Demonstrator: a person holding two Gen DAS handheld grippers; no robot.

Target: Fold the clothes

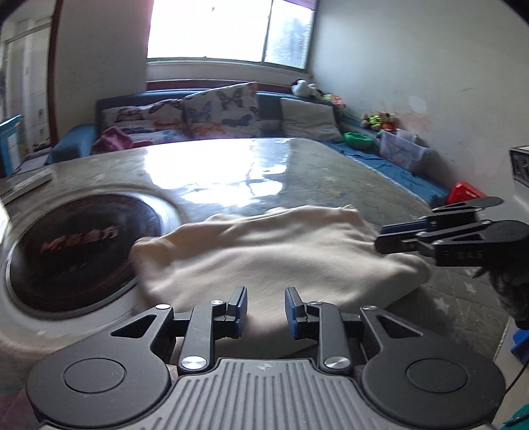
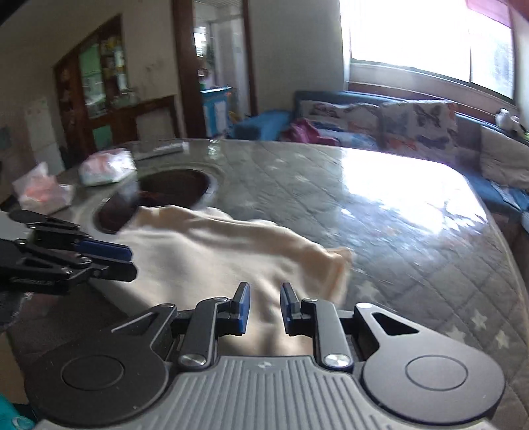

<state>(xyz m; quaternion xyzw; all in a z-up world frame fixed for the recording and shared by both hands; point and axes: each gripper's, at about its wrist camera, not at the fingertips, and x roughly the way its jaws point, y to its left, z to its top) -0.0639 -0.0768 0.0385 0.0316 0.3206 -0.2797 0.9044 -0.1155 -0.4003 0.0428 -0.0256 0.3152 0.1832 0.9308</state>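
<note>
Both grippers open over cream cloth [image 1: 281, 251] on table [image 1: 330, 172]

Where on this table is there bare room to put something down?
The wide quilted stretch of the table beyond the cream garment, toward the sofa, is bare. It is crowded by the dark round inset and the plastic bags.

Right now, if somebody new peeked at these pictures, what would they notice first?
Probably the cream cloth lying rumpled on the grey quilted table, its far end reaching the dark round plate set into the tabletop. Next, the two black claws with blue pads, both open and empty: the left claw at the cloth's near edge, the right claw just above it. Behind shines a bright window over a sofa with butterfly cushions.
</note>
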